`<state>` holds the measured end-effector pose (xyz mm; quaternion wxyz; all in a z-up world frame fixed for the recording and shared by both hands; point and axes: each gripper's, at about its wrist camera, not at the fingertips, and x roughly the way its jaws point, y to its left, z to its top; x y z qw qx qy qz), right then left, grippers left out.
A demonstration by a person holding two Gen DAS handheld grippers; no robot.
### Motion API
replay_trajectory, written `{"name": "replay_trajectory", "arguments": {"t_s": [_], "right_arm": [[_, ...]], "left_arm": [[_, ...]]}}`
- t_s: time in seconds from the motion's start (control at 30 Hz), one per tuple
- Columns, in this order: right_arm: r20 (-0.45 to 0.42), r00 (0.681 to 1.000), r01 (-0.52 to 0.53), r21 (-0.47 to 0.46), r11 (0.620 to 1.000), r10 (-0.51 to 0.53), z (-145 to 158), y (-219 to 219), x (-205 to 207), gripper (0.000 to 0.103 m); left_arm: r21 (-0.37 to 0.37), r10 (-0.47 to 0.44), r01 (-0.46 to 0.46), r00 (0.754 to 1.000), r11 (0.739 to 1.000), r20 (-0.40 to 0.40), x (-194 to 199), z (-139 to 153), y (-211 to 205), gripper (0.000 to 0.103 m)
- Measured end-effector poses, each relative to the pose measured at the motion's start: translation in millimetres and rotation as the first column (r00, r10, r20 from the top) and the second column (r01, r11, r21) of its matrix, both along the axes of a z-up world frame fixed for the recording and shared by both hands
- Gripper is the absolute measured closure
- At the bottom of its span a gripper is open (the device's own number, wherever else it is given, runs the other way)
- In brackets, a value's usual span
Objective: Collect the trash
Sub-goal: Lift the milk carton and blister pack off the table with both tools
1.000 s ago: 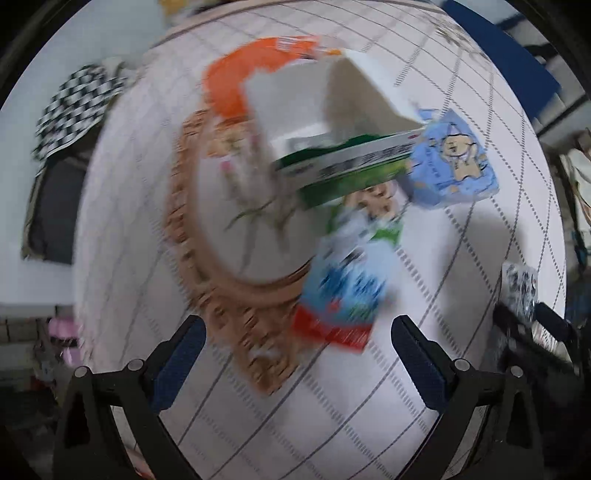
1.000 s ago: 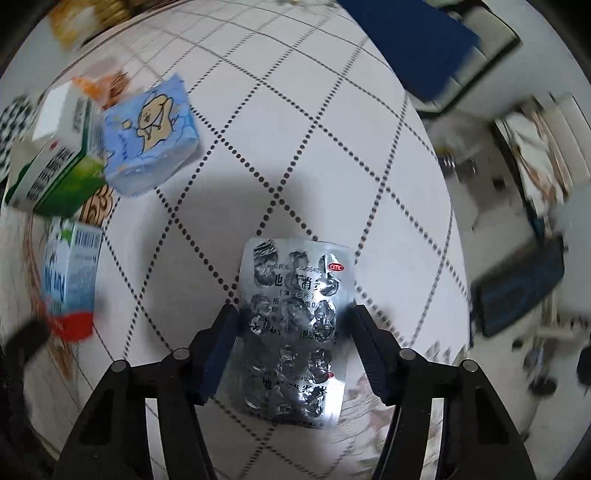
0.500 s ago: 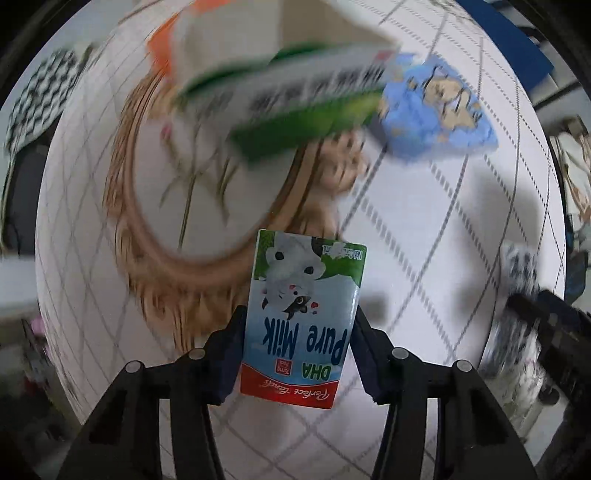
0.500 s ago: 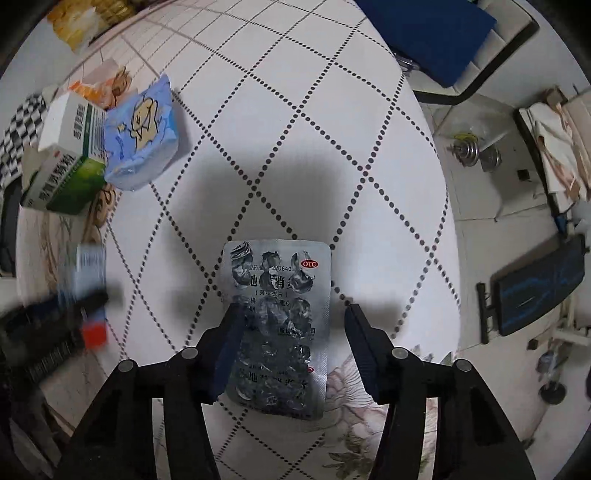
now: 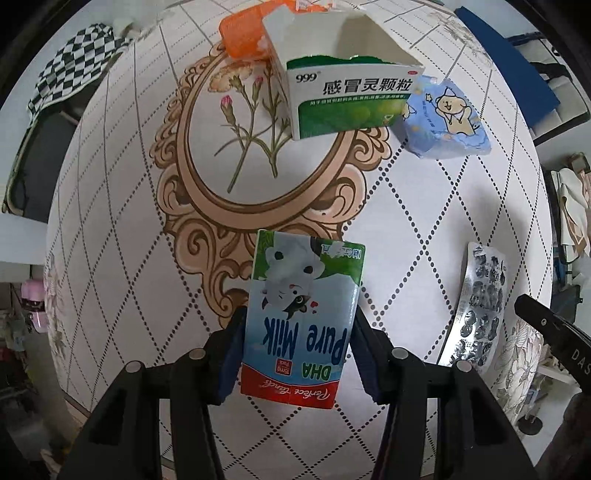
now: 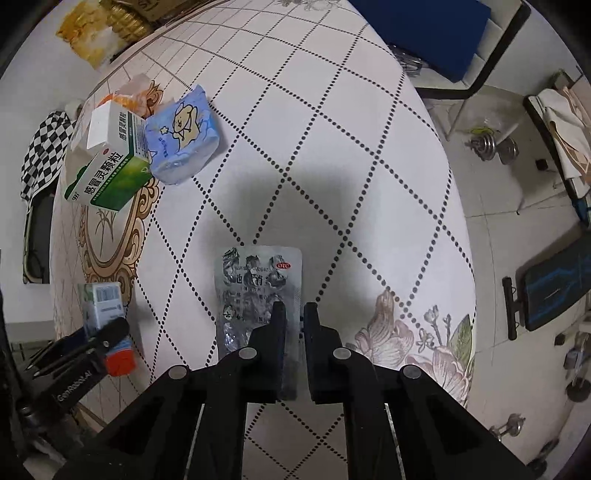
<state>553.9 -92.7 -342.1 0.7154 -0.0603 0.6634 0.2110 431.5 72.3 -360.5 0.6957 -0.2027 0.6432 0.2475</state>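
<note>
My left gripper (image 5: 295, 339) is shut on a blue "Pure Milk" carton (image 5: 303, 314) with a red end, over the round table. The carton also shows in the right wrist view (image 6: 105, 306). My right gripper (image 6: 294, 314) is shut on the right edge of a silver pill blister pack (image 6: 255, 291), which also shows in the left wrist view (image 5: 476, 306). A torn green and white medicine box (image 5: 347, 96) and a blue tissue pack (image 5: 443, 118) lie farther back. An orange packet (image 5: 243, 37) lies behind the box.
The table has a white cloth (image 6: 332, 166) with dotted diamonds and a gold floral frame (image 5: 258, 184). A blue-seated chair (image 6: 436, 29) stands beyond the far edge. A checkered cloth (image 5: 70, 77) hangs off to the left. Dumbbells (image 6: 491, 144) lie on the floor.
My left gripper moved onto the milk carton and closed on it. My right gripper's fingers closed from either side of the blister pack to pinch its right edge.
</note>
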Motion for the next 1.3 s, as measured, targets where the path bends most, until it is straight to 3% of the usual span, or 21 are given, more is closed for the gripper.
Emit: {"name": "replay_trajectory", "arguments": {"t_s": [0.03, 0.13, 0.23, 0.33, 0.37, 0.47, 0.63, 0.93, 1.13, 1.3], "right_arm": [[-0.007, 1.0, 0.01, -0.006, 1.0, -0.01, 1.1, -1.4, -6.1, 0.088], [-0.033, 0.998, 0.057, 0.009, 0.998, -0.056, -7.2, 0.9, -3.9, 0.031], [-0.017, 1.0, 0.024, -0.045, 0.999, -0.025, -18.5, 23.0, -12.0, 0.025], [0.091, 0.993, -0.052, -0.189, 0.981, 0.07, -19.4, 50.3, -29.9, 0.027], [0.119, 0.989, -0.063, -0.206, 0.976, 0.089, -18.3, 54.3, -34.6, 0.038], [0.156, 0.979, -0.093, -0.221, 0.971, 0.13, -12.8, 60.1, -42.0, 0.039], [0.145, 0.983, -0.083, -0.178, 0.98, 0.11, -2.3, 45.3, -43.9, 0.039], [0.219, 0.969, -0.093, -0.096, 0.991, 0.112, 48.6, 27.2, -67.7, 0.039], [0.282, 0.955, -0.088, -0.034, 0.996, 0.094, 90.5, 16.0, -115.6, 0.039], [0.334, 0.942, -0.058, 0.035, 0.998, 0.044, 123.0, -0.2, -179.5, 0.039]], "left_arm": [[0.004, 0.002, -0.002, 1.0, 1.0, 0.0, -1.4, 0.8, 0.0, 0.053], [0.016, 0.019, -0.019, 1.0, 1.0, -0.015, -13.3, -4.9, -0.3, 0.053], [0.025, 0.042, -0.041, 0.998, 0.999, -0.04, -21.4, -13.1, -7.4, 0.053], [0.028, 0.057, -0.055, 0.997, 0.998, -0.059, -31.7, -20.0, -7.7, 0.053], [0.027, 0.064, -0.062, 0.996, 0.998, -0.062, -36.3, -21.2, -7.5, 0.053], [0.027, 0.071, -0.069, 0.996, 0.997, -0.056, -40.2, -24.6, -11.3, 0.053], [0.023, 0.068, -0.068, 0.997, 0.997, -0.02, -48.9, -9.0, -6.9, 0.053], [0.06, 0.02, -0.027, 0.993, 0.998, 0.118, -86.4, 55.9, -15.7, 0.053], [0.066, -0.014, 0.0, 0.976, 0.998, 0.219, -120.8, 93.4, -26.1, 0.053], [0.064, -0.067, 0.05, 0.952, 0.997, 0.299, -173.0, 116.3, -38.4, 0.053]]}}
